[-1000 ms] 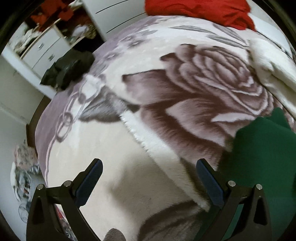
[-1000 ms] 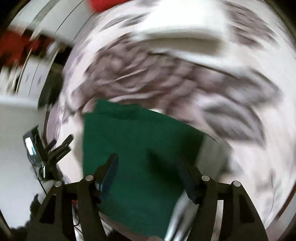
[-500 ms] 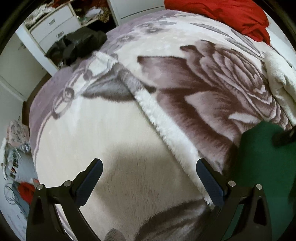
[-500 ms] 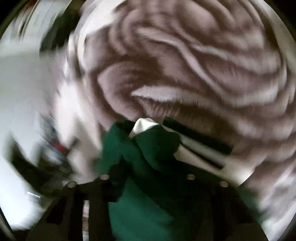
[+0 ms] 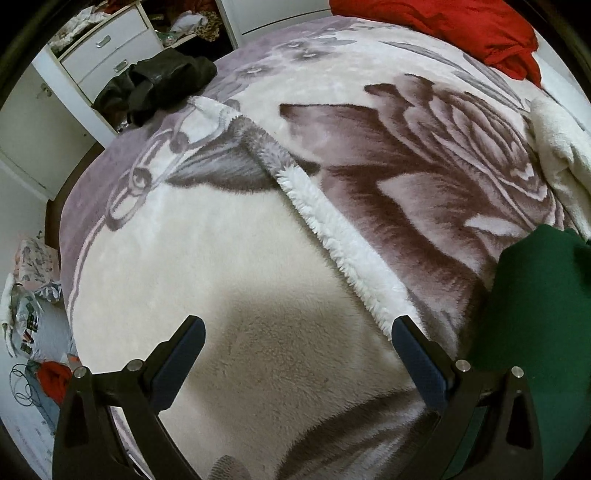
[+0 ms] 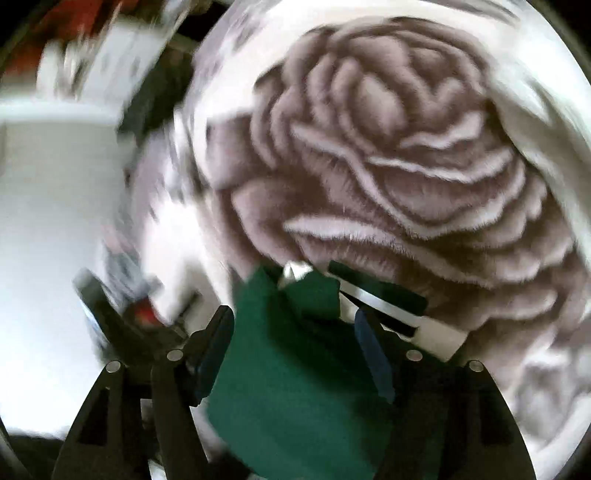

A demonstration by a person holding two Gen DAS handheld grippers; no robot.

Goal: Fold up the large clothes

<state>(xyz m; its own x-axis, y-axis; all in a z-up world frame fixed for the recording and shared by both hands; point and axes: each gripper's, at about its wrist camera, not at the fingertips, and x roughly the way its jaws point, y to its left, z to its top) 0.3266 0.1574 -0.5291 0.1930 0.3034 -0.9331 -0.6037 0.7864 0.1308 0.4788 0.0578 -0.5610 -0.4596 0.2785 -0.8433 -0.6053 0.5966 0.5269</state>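
The right gripper (image 6: pixel 293 345) had just spread its jaws, astride the green garment (image 6: pixel 295 387), seemingly releasing a fold; the left gripper (image 5: pixel 297 360) hung agape over the blanket (image 5: pixel 207 266), holding nothing.

Ahead of the left claw (image 5: pixel 297 352) the cream blanket (image 5: pixel 207 258) on the bed lies flat and open. A raised fleecy fold (image 5: pixel 332 236) crosses it diagonally. To the right the green garment (image 5: pixel 532 314) bulks up; farther off lie a black heap (image 5: pixel 159 83), a red garment (image 5: pixel 450 22) and a white throw (image 5: pixel 561 147).
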